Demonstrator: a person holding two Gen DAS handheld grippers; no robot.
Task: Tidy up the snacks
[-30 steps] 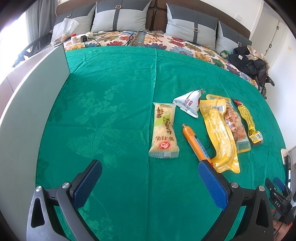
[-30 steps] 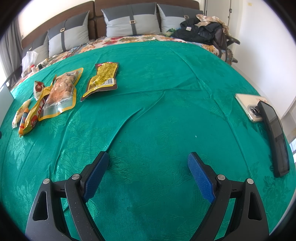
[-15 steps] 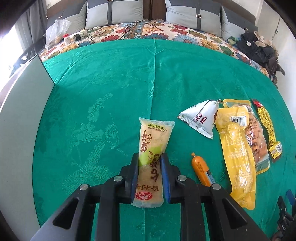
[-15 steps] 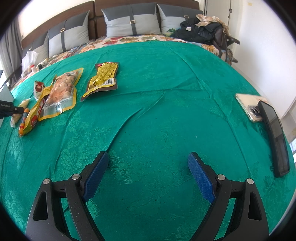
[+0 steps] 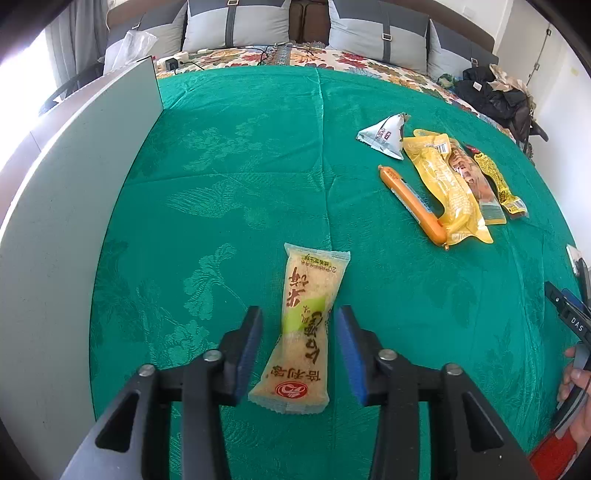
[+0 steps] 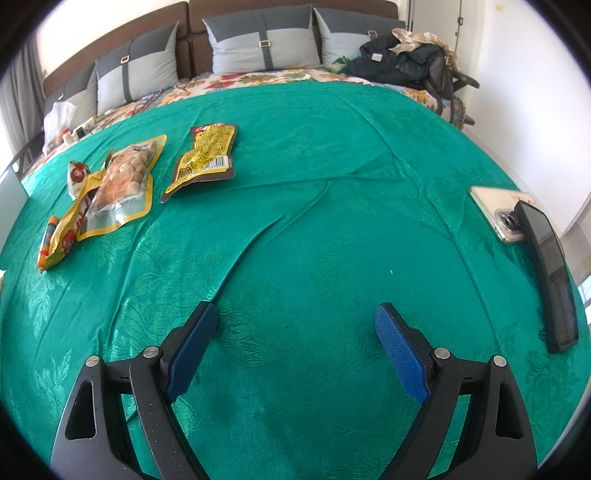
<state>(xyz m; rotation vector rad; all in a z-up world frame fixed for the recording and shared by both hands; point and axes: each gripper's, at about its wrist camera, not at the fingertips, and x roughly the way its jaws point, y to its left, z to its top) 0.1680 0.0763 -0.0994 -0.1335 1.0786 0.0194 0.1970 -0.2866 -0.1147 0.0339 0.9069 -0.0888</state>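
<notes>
A pale rice-cracker packet [image 5: 306, 325] lies flat on the green cloth [image 5: 229, 192], lengthwise between the fingers of my left gripper [image 5: 298, 314]. Its jaws are opening, and a gap shows on each side between pad and packet. The other snacks lie in a row at the right: a white triangular pack [image 5: 384, 136], an orange sausage [image 5: 412, 203], a yellow corn pack [image 5: 447, 188], a nut pack [image 5: 472, 177] and a thin yellow strip pack [image 5: 496, 181]. My right gripper [image 6: 295, 314] hovers open over bare cloth, far from the nut pack [image 6: 125, 184] and the yellow-brown pack [image 6: 207, 155].
A grey board [image 5: 74, 221] stands along the cloth's left side. Two phones [image 6: 498, 214] [image 6: 550, 269] lie at the right edge. Pillows [image 5: 236, 22] and dark clothes [image 5: 495, 96] are at the back. A person's hand [image 5: 576, 387] shows low right.
My left gripper shut on the rice-cracker packet, carried it left and nearer, away from the row, and has now parted its jaws. The right gripper stayed still.
</notes>
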